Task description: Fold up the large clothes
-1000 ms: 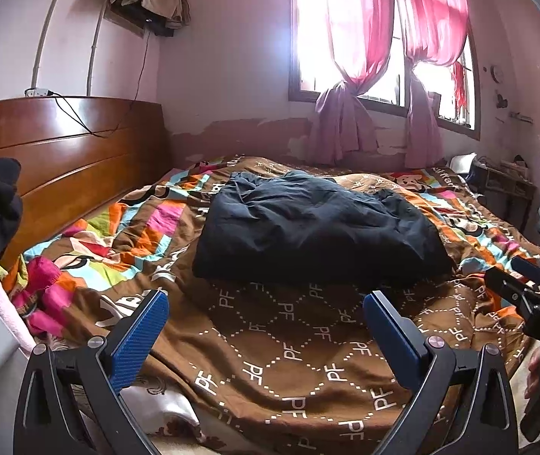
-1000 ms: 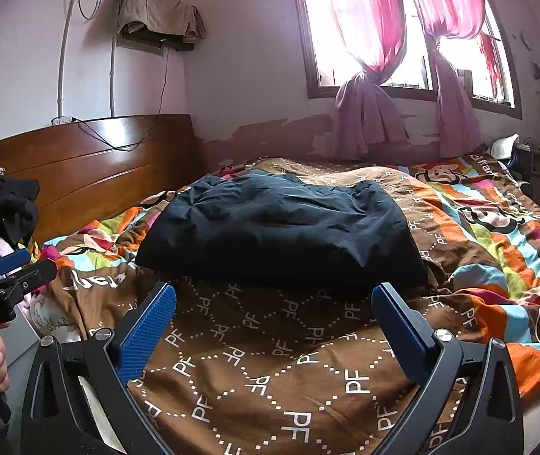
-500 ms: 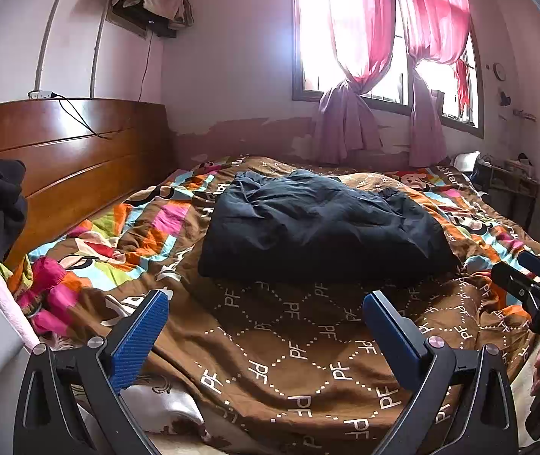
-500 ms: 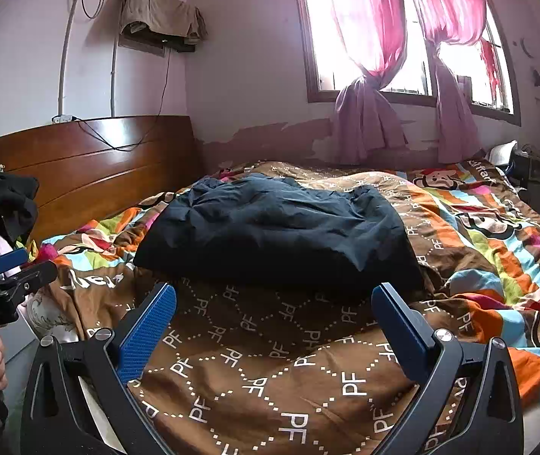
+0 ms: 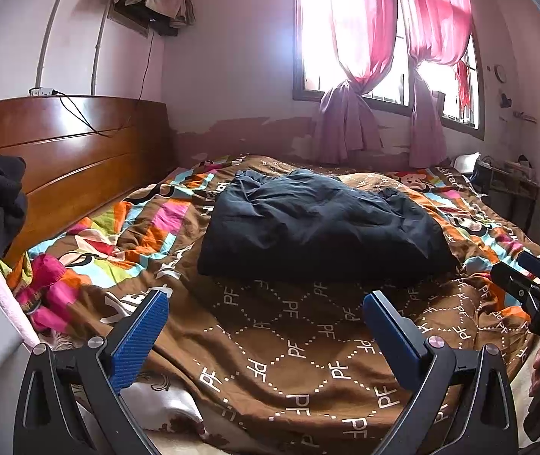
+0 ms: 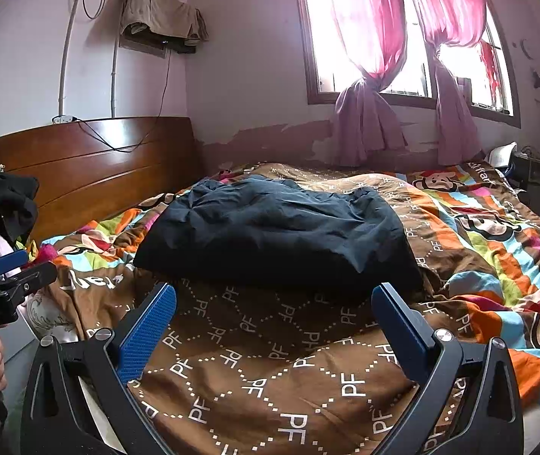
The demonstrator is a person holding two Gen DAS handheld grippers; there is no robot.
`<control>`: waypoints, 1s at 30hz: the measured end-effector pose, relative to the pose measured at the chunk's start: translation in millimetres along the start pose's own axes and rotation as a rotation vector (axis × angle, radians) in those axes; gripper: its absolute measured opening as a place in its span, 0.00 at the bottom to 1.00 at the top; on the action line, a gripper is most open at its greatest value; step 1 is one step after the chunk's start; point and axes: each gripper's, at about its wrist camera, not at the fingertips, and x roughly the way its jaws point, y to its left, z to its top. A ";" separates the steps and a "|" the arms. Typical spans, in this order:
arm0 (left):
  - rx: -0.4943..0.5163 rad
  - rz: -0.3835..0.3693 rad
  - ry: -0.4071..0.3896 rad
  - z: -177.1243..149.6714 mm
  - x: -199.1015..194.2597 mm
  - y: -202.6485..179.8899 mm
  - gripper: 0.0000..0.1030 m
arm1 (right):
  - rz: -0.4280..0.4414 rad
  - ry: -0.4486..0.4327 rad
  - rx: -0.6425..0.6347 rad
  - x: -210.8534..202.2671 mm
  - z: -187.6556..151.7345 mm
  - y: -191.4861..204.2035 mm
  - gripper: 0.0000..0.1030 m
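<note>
Dark jacket [image 5: 319, 227] lies straight ahead on the bed [image 5: 307, 341], long axis left-right, both left gripper [image 5: 266, 326] and right gripper [image 6: 273, 322] spread empty, about equally near.

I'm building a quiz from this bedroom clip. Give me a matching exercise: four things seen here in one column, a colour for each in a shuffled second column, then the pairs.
Things:
1. garment lying on the bed
2. curtains
3. headboard
4. pads of the right tongs

Colours:
A. pink
B. blue
C. dark navy
D. brown wood

Pairs: 1-C, 2-A, 3-D, 4-B
</note>
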 end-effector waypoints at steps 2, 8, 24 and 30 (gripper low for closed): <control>0.001 -0.001 -0.001 0.0 -0.4 -0.1 1.00 | 0.000 0.000 0.000 -0.2 0.0 0.4 0.99; 0.007 -0.001 -0.010 0.8 -2.0 -0.6 1.00 | -0.001 0.000 0.000 -0.2 0.0 0.4 0.99; 0.009 -0.002 -0.015 2.9 -3.7 -0.3 1.00 | 0.001 -0.002 0.000 -1.0 0.2 -1.8 0.99; 0.013 0.000 -0.012 3.7 -4.0 0.2 1.00 | 0.001 -0.002 0.000 -1.0 0.1 -2.0 0.99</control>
